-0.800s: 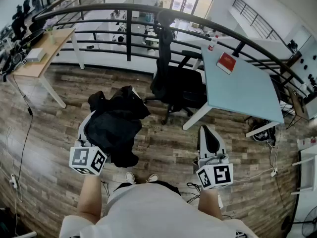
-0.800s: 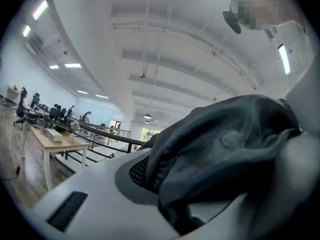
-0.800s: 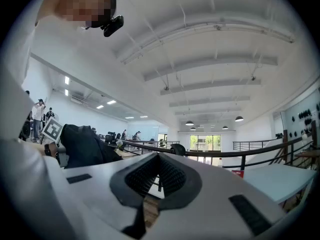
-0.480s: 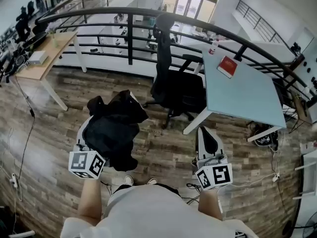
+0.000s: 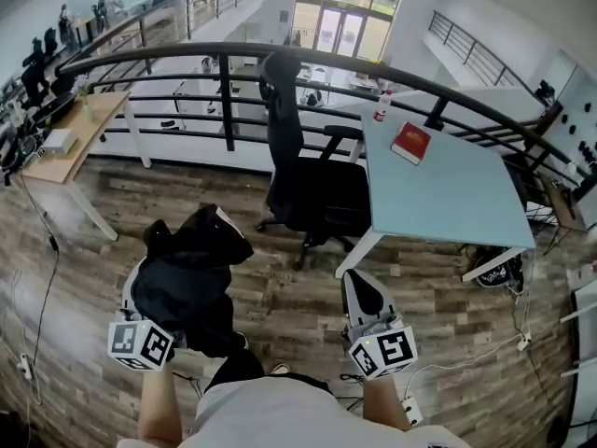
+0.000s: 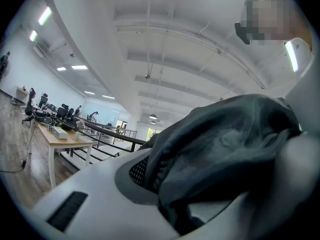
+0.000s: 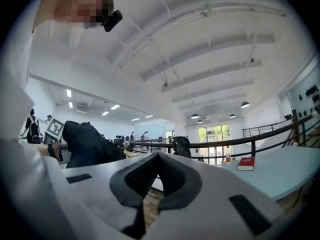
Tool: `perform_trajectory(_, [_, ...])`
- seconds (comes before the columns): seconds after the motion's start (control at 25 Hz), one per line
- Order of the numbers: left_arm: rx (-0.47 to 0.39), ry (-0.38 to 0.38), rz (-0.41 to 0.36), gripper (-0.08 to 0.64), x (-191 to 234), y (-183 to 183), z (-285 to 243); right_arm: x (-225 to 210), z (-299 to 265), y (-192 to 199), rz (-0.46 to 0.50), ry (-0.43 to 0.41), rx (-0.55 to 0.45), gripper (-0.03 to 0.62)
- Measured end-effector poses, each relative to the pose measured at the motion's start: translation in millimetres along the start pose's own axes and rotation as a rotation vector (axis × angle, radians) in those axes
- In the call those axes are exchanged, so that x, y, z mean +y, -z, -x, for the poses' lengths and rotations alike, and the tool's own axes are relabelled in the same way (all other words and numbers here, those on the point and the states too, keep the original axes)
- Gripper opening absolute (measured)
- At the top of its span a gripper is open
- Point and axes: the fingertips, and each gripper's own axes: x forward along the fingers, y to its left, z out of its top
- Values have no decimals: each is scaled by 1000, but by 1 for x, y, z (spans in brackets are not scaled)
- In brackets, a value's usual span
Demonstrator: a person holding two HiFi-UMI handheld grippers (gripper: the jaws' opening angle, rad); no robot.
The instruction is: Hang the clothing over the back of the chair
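**Dark jacket bunched in the left claw, well short of the chair**

In the head view, the front of the left claw (image 5: 177, 259) is buried under the black jacket (image 5: 187, 283). Only its marker cube and a strip of one white jaw show beside the cloth. In the left gripper view, the jacket (image 6: 225, 144) fills the space between the jaws and hides the pad on the far side. The near pad peeks out at the cloth's edge. The jaws are clenched on a thick fold, and the rest hangs in a loose heap above the wood floor (image 5: 280, 287). What kind of garment it is, beyond dark and padded-looking, is hard to tell.

The right claw (image 5: 362, 287) is empty. Its own view shows the black pads meeting at their tips, with nothing between them.

The black office chair (image 5: 308, 194) stands ahead of both claws. It is apart from the jacket and tucked against the light blue table (image 5: 448, 194). Its tall back rises in front of the dark railing (image 5: 224, 91), and the table hides part of its base. A red book (image 5: 410, 143) lies on the table near the far edge.
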Motion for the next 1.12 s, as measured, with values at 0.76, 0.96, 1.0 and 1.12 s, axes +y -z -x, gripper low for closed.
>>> perform_trajectory(0.76, [44, 84, 64, 71, 66, 13, -215, -73, -190, -18, 59, 85, 41, 17])
perform_trajectory(0.96, [43, 125, 79, 71, 99, 5, -278, -73, -263, -22, 88, 102, 73, 17])
perform_trajectory(1.0, [44, 131, 79, 71, 105, 5, -287, -72, -274, -22, 94, 103, 82, 17])
perform_trajectory(1.12, [44, 145, 72, 71, 119, 4, -311, -74, -298, -15, 95, 119, 111, 17])
